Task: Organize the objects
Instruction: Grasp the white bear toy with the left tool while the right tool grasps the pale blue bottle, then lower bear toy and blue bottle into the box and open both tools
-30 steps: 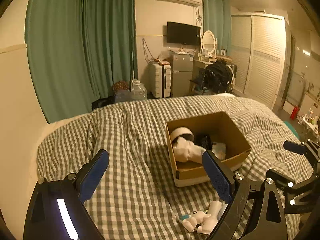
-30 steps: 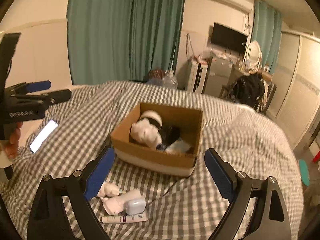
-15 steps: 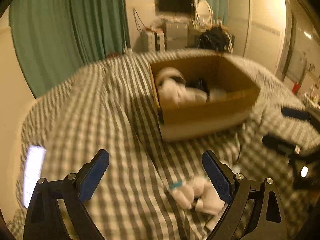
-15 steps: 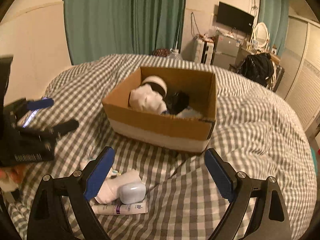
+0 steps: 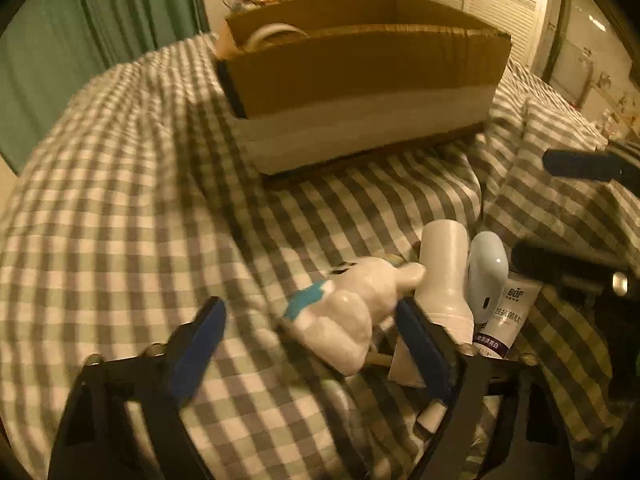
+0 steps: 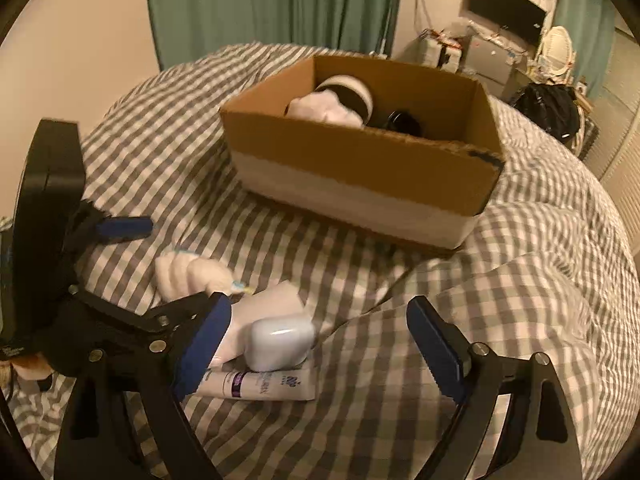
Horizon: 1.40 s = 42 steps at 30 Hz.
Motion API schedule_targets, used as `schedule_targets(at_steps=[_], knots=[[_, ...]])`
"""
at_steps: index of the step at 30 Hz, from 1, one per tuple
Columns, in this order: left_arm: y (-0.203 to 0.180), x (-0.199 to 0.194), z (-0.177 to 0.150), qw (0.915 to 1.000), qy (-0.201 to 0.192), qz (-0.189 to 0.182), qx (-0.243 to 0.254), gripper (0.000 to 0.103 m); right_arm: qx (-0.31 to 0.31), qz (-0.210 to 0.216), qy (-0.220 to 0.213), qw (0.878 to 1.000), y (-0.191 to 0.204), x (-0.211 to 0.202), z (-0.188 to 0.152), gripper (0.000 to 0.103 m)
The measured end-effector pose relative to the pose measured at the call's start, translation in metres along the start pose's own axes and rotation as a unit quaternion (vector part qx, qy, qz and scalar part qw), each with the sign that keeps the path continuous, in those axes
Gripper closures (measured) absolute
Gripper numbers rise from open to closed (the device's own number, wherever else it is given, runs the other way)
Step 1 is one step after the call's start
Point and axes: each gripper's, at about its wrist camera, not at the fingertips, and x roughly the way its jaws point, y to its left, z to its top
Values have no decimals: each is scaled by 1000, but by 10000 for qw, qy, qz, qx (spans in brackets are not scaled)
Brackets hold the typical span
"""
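A white toy figure [image 5: 344,312] with a teal stripe lies on the checked quilt, between the jaws of my left gripper [image 5: 308,344]. Those jaws are closing; the left pad is still clear of the toy. Beside the toy lie a white bottle [image 5: 444,272], a pale blue case [image 5: 486,276] and a white tube [image 5: 508,320]. My right gripper [image 6: 320,348] hangs over this pile, jaws closing, with the case [image 6: 280,340] just inside its left finger and untouched by the right one. Behind stands an open cardboard box [image 6: 360,168] holding a white-and-black soft item [image 6: 332,108].
The checked quilt [image 6: 520,280] covers the whole bed and bulges in folds at the right. Green curtains [image 6: 260,4] hang behind. A dark backpack [image 6: 548,108] and furniture stand at the back right. A hand [image 6: 24,372] shows at the lower left edge.
Both grippers have sunk toward the pile in front of the box and tipped downward. The left one now straddles the toy. Both pairs of jaws have narrowed a little.
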Motion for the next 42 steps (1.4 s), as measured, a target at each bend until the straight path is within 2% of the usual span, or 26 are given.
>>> schedule_targets(at_steps=[1, 4, 7, 10, 15, 22, 25, 27, 31, 35, 42], knots=[[0, 5, 1, 9999, 84, -120, -25, 37, -11, 66, 72, 10000, 1, 3, -1, 19], [0, 12, 4, 9997, 160, -200, -17, 45, -42, 215, 275, 9994, 5, 12, -5, 24], [0, 7, 2, 9997, 84, -216, -53, 45, -105, 212, 363, 9991, 9, 16, -7, 27], [2, -7, -2, 9999, -89, -97, -90, 45, -159, 234, 495, 9984, 12, 21, -9, 34], [8, -26, -5, 9992, -344, 10, -215, 45, -349, 273, 893, 9950, 19, 38, -10, 40], [17, -35, -5, 9980, -498, 94, -380, 45, -145, 589, 1193, 9910, 12, 52, -5, 40], [20, -39, -1, 9974, -577, 187, -385, 45, -139, 670, 1233, 9900, 12, 54, -4, 42], [21, -42, -1, 9971, -620, 227, -383, 45, -100, 810, 1244, 9889, 13, 57, -2, 50], [24, -47, -4, 9967, -634, 269, -429, 45, -3, 1005, 1201, 9877, 10, 58, 1, 55], [26, -51, -6, 9963, -640, 318, -466, 45, -111, 875, 1102, 9900, 12, 53, 2, 55], [27, -72, -10, 9947, -763, 399, -563, 45, -371, 333, 729, 9961, 24, 24, 1, 55]])
